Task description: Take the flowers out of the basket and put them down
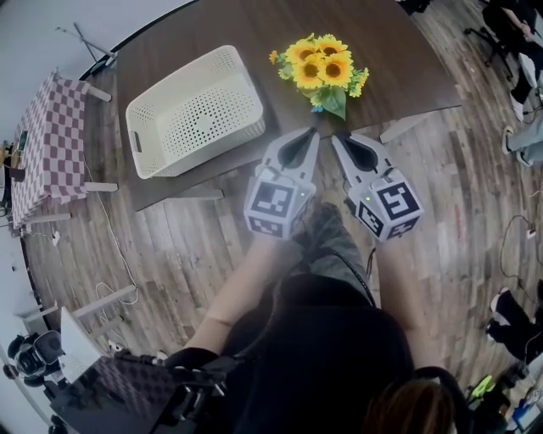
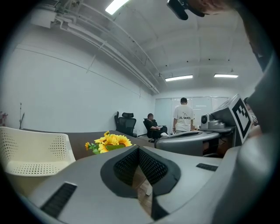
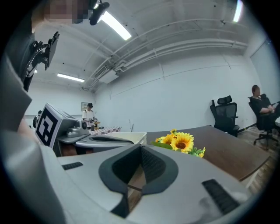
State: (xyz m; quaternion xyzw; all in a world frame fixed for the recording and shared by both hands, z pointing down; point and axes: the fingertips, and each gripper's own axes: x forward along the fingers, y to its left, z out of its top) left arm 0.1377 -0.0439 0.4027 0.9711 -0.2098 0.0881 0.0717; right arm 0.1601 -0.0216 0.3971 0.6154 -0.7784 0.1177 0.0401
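With the fingers (image 1: 297, 151) of my left gripper (image 1: 312, 133) and right gripper (image 1: 338, 137) clenched empty, I judge the bunch of yellow sunflowers (image 1: 321, 69) light, soft, best pinched low by its green leaves.

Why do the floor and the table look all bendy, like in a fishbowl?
Head view: a very wide lens bows the wooden floorboards and the dark brown wooden table. Left gripper view: the corners go black and round, and the long ceiling light glares white. Right gripper view: the yellow sunflower bunch stays fairly sharp.
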